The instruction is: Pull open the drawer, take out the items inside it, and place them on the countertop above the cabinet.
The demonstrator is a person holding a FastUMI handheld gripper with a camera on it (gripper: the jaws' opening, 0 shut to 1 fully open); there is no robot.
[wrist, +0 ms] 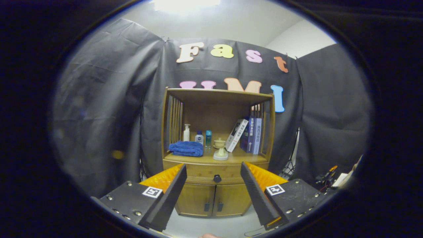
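A small wooden cabinet point(216, 150) stands against the black cloth wall, some way beyond my fingers. Its drawer point(198, 172) sits shut under the open shelf, with a round black knob point(217, 178) in the middle. The knob appears in the gap between my two fingers, far ahead of them. My gripper point(214, 172) is open, its orange-and-black fingers point(172, 185) spread wide with nothing between them. The countertop point(205, 159) above the drawer carries a folded blue towel point(186, 148), bottles and a ceramic piece. What lies inside the drawer is hidden.
On the countertop stand a white pump bottle point(186, 133), two small bottles point(203, 137), a cream ceramic teapot set point(220, 149) and leaning books point(247, 134). Two lower doors point(213, 200) sit below the drawer. Cables and gear point(328, 177) lie on the floor at right.
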